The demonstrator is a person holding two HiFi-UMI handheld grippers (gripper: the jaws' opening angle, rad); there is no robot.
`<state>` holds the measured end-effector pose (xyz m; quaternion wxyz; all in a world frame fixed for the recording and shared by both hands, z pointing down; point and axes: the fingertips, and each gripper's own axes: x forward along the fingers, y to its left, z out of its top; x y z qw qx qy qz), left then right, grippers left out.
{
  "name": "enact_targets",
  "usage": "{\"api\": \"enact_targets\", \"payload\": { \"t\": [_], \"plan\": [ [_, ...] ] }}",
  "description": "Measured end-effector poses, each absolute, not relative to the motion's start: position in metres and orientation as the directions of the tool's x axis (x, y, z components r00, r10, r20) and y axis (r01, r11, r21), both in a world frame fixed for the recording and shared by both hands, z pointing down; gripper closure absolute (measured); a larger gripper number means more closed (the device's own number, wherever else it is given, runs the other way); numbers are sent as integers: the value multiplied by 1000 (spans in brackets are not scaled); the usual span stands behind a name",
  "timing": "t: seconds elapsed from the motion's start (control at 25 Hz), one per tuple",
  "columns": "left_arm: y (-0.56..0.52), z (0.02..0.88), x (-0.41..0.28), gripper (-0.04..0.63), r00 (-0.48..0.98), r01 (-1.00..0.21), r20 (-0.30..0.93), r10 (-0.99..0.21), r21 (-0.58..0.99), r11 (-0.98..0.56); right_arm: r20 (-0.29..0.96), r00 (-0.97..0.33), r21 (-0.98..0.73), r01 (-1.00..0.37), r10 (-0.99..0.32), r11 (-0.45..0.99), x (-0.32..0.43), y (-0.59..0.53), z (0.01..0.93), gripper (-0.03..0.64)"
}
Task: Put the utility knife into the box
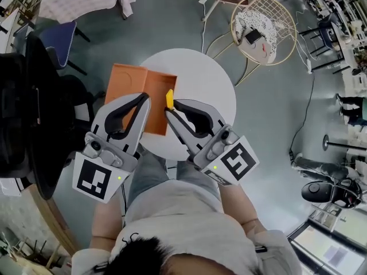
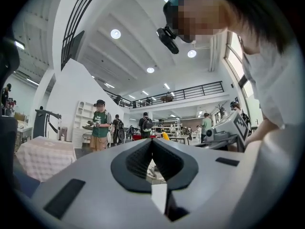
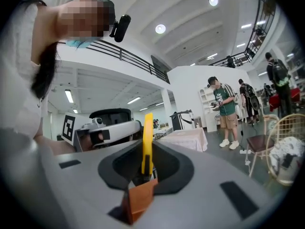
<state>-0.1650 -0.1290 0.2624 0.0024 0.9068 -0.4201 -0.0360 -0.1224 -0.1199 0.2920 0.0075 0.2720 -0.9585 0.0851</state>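
Jaws of right gripper (image 1: 170, 112) clamp utility knife (image 1: 170, 98) at box (image 1: 123, 79) edge.

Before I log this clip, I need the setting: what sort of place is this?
Probably a large open-plan workspace or lab hall: a high ceiling with a railed mezzanine, a round white table beside a wire chair, and people with backpacks standing about.

Left gripper (image 1: 145, 98): centre-left of frame, jaws together, empty | Right gripper (image 1: 170, 111): centre, jaws clamping utility knife (image 1: 170, 98)
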Motion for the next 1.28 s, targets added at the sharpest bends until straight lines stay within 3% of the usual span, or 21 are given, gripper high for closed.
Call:
{"api": "enact_targets", "payload": {
  "t": [0.52,1.28],
  "plan": [
    [-127,281,-185,586,701,-710,-41,-712,49,-703,248,-779,-154,-619,-576,770,-143,-135,373,549],
    [-152,291,-206,586,729,-680,-41,-684,79,-729,589,-627,-157,-707,-509,690,-154,-152,510,549]
  ]
}}
